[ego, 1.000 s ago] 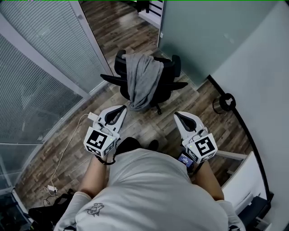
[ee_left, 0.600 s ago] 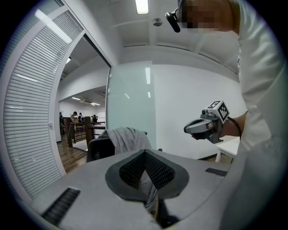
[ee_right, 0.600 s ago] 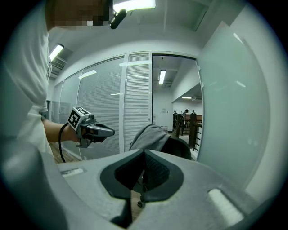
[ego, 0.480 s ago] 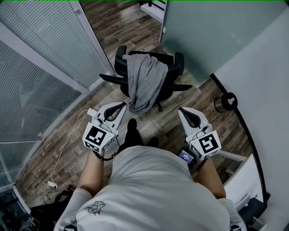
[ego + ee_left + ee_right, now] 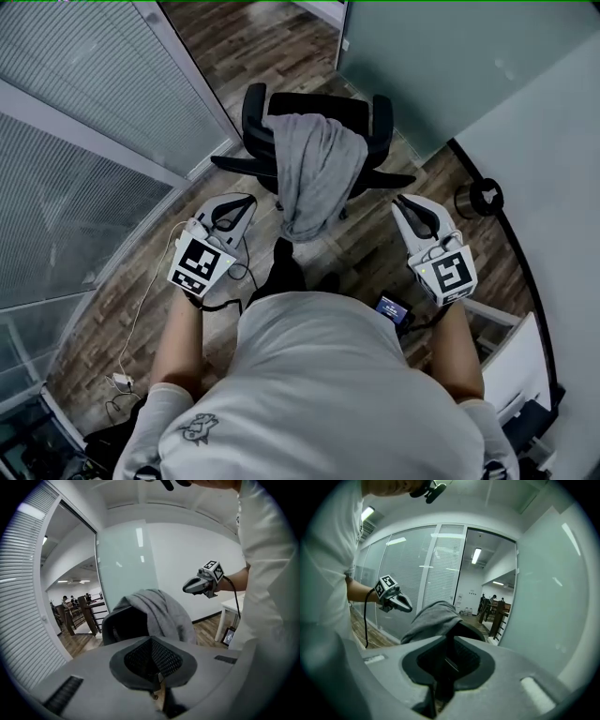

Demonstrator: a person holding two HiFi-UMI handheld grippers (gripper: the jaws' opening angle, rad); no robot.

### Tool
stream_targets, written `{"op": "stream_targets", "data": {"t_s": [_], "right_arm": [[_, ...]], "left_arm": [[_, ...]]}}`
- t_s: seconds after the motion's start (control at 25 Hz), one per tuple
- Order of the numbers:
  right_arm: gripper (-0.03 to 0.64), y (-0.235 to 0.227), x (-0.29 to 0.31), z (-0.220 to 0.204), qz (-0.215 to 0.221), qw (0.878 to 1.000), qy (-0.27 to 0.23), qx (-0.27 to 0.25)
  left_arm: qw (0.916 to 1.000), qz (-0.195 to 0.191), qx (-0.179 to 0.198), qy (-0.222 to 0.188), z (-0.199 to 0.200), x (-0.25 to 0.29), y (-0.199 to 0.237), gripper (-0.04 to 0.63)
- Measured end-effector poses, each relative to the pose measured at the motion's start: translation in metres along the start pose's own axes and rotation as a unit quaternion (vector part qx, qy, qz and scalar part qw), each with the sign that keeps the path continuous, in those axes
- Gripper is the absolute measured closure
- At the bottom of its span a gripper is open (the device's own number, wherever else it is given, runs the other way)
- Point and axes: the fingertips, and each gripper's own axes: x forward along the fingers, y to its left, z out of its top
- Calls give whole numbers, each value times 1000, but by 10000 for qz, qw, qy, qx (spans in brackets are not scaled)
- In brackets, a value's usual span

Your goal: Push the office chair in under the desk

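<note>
Fingers on my left gripper [image 5: 240, 200] are clenched with nothing in them. Those on my right gripper [image 5: 405, 201] have just been parting and now stand slightly released, with only an empty slit between them.

Over the last second I have closed in on the office chair [image 5: 361, 122]. It sits larger and nearer in the head view than it did. Both grippers have come forward with me and now flank the hanging end of the grey garment [image 5: 314, 173] draped over the backrest. Neither gripper touches the chair or the cloth yet. The left is near the armrest on its side, and the right is level with it on the other side.

The chair stands out on the wooden floor [image 5: 272, 42] beside the glass partition [image 5: 84, 112], well apart from the white counter [image 5: 514, 364] at my right.

I judge that the approach is nearly done and the push has not begun. The loosening right fingers look like preparation to take hold of the backrest or an armrest. Since the counter lies off to my right, the chair will probably need steering round towards it. A grip through the loose garment could also slip.
</note>
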Motion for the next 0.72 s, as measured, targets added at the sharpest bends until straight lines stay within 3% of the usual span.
{"op": "stream_targets", "data": {"t_s": [0.28,0.4,0.56,0.72], "right_arm": [[506,-9,49,-46,526,9930,1003,-345],[485,-8,70,-62,710,9866,1344,-589],[453,-12,87,-79,880,9790,1705,-689],[445,-19,98,-93,988,9690,2081,-892]], "left_arm": [[9953,-152,500,821,-45,23,57,580],[9884,-239,874,1217,-70,34,79,561],[9798,-442,1148,1574,-88,46,97,476],[9657,-771,1522,1955,-108,52,111,419]]}}
